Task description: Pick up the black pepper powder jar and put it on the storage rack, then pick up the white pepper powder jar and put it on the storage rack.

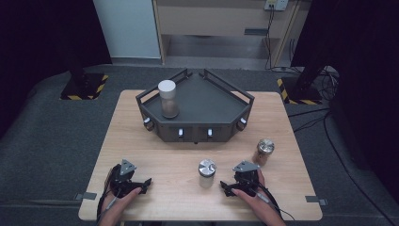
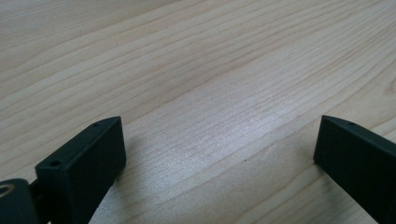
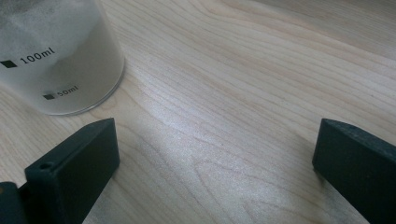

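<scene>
With jaws spread wide and empty, the right gripper (image 1: pixel 229 189) should swing left until the frosted glass jar with a steel lid (image 1: pixel 206 173) just beside it sits squarely between them.

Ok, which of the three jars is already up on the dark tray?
The tall jar with the white lid, at the tray's left side. The other two stand on the wooden table: one mid-front, one with brown contents at right.

Jar (image 1: pixel 206 172) just beside right gripper (image 1: pixel 229 188), seemingly apart.
</scene>
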Motion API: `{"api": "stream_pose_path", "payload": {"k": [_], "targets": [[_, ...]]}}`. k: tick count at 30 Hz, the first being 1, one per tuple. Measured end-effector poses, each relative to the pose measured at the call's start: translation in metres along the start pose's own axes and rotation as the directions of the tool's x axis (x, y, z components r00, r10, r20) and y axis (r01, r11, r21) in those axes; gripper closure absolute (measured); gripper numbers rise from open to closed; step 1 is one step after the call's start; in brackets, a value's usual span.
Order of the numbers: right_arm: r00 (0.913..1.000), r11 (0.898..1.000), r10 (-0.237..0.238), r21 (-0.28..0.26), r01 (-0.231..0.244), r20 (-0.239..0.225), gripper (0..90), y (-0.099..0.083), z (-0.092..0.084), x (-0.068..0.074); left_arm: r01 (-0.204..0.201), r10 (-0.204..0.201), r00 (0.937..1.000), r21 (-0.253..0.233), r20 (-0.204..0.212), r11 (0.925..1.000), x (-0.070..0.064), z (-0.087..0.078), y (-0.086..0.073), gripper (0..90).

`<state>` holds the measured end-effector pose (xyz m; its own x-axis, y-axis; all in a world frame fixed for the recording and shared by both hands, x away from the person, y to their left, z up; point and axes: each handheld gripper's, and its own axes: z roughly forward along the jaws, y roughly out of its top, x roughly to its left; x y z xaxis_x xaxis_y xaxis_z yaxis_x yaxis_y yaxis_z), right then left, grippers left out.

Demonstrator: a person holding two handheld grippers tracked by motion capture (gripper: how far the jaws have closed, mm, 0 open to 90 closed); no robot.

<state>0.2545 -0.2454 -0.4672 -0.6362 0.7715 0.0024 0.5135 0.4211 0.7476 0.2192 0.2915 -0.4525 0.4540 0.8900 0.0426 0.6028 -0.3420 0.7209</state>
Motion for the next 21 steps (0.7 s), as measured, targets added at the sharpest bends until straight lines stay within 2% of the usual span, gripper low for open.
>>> {"api": "stream_pose_path", "payload": {"k": [14,21], "targets": [[1.0000,1.000,0.001,0.000,-0.001,0.003,0.7,0.0000,-0.0002,0.0008,-0.003,0.003,1.0000,0.002,0.009,1.0000,0.0025,0.0007,0.0008,0.0],[0.9998,1.000,-0.009,-0.004,0.009,-0.017,1.6,-0.0020,-0.0021,-0.0026,-0.003,0.003,1.0000,0.002,0.010,1.0000,0.0025,0.0007,0.0009,0.0]]}}
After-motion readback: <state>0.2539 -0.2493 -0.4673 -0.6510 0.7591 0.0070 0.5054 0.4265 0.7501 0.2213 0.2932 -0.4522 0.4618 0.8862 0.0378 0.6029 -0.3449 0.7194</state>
